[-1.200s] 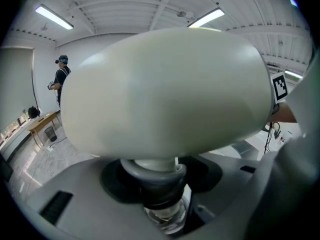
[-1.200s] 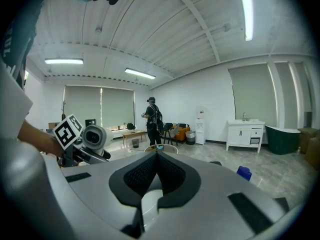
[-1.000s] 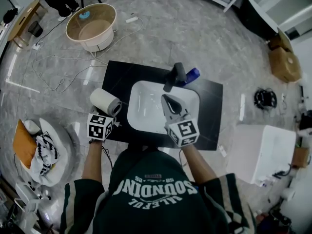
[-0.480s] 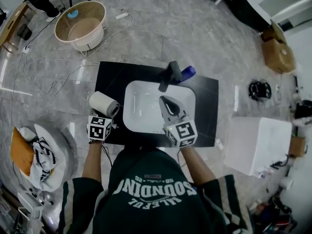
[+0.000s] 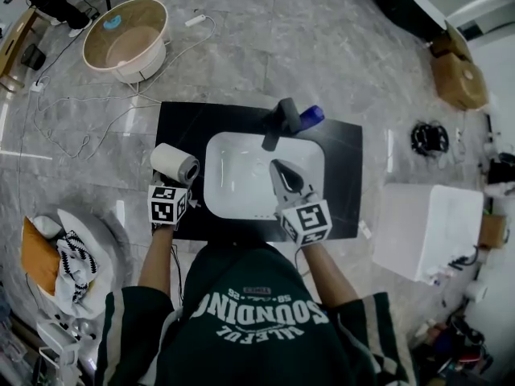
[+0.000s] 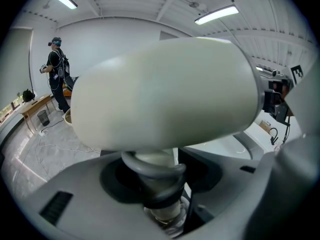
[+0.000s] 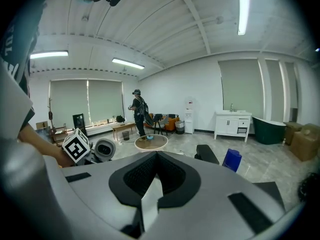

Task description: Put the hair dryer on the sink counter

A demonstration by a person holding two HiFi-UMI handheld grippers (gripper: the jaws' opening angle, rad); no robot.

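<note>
The job is not done yet. The left claw is closed on the hair dryer. It grips the thin handle, and the fat white part sticks out past the jaws. A grey loop goes round the handle where the claw grips it.

The hair dryer is over the left end of the black bench, just beside the sink bowl. It looks very low there. I cannot tell if it is touching the bench or not. What is left, I think, is to set it down flat on the black part and then open the claw and let go.

The right claw has its jaws together, and it holds nothing. It hangs over the sink bowl.

The sink bowl is white and sits in the middle of the bench. I see nothing lying in it.

At the back of the sink stands a black tap. A blue bottle is right next to it.

Far away on the floor is a big round tub. It is brown inside, and there is one small blue thing at its far side. I cannot tell what that thing is. The rest of the tub looks bare.
</note>
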